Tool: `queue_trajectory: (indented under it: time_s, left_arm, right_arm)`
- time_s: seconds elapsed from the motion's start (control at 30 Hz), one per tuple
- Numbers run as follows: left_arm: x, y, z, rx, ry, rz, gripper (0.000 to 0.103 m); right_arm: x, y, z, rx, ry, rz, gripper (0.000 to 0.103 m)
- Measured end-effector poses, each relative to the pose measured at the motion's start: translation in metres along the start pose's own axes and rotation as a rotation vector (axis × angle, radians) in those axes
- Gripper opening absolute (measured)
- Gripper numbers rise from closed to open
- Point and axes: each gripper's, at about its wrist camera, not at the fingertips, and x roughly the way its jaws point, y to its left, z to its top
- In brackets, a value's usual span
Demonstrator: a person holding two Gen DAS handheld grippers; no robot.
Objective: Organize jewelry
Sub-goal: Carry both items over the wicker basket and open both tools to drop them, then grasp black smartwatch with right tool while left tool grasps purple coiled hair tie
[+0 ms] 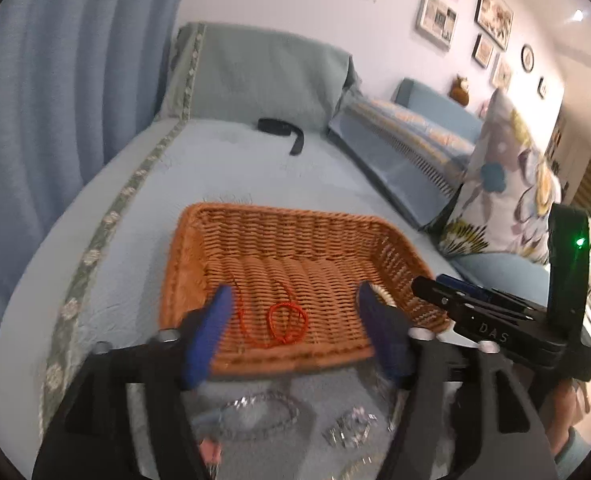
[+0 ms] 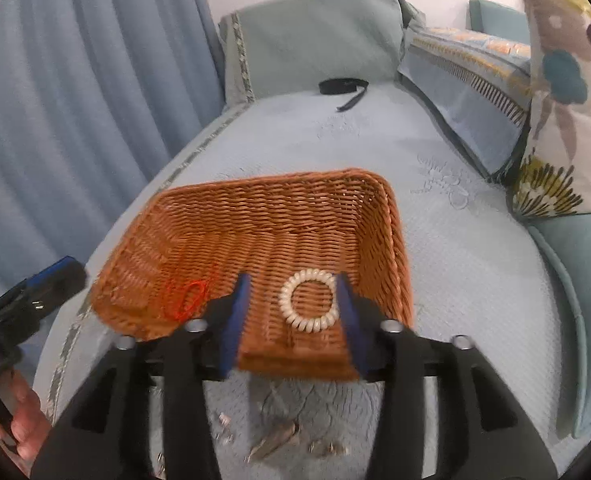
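An orange wicker basket [image 1: 199, 248] [image 2: 391, 216] sits on the pale blue sofa seat. A red cord bracelet [image 1: 287, 320] [image 2: 189, 300] lies in it at its near left. A cream spiral hair tie [image 2: 309, 300] lies in it at its near right. My left gripper [image 1: 295, 320] is open and empty above the basket's near edge, over the red cord. My right gripper [image 2: 293, 308] is open and empty, its fingers either side of the spiral tie, above it. Silver chain jewelry [image 1: 255, 416] [image 2: 275, 444] lies on the seat in front of the basket.
A black strap [image 1: 283, 132] [image 2: 343, 88] lies at the back of the seat. A floral cushion [image 1: 507, 184] [image 2: 567, 92] and a striped cushion [image 1: 407, 148] lean at the right. A blue curtain [image 1: 47, 100] hangs at the left.
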Motion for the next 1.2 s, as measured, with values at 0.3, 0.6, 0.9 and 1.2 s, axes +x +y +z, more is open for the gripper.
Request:
queue_trajectory:
  time_s: [0.3, 0.6, 0.9, 1.2]
  left_arm:
    - [-0.076, -0.005, -0.046, 0.018, -0.028, 0.031, 0.086]
    - [-0.084, 0.011, -0.111, -0.052, 0.054, 0.047, 0.079]
    - [-0.059, 0.019, -0.145, -0.054, 0.164, 0.017, 0.065]
    - [-0.036, 0.019, -0.159, -0.041, 0.241, 0.060, 0.047]
  right_arm:
    - [-0.076, -0.010, -0.055, -0.037, -0.002, -0.009, 0.053]
    - [-0.097, -0.036, -0.122, -0.010, -0.012, -0.129, 0.053]
    - [-0.083, -0.049, -0.137, -0.020, -0.001, -0.223, 0.053]
    - [-0.062, -0.074, -0.139, 0.084, 0.078, -0.203, 0.052]
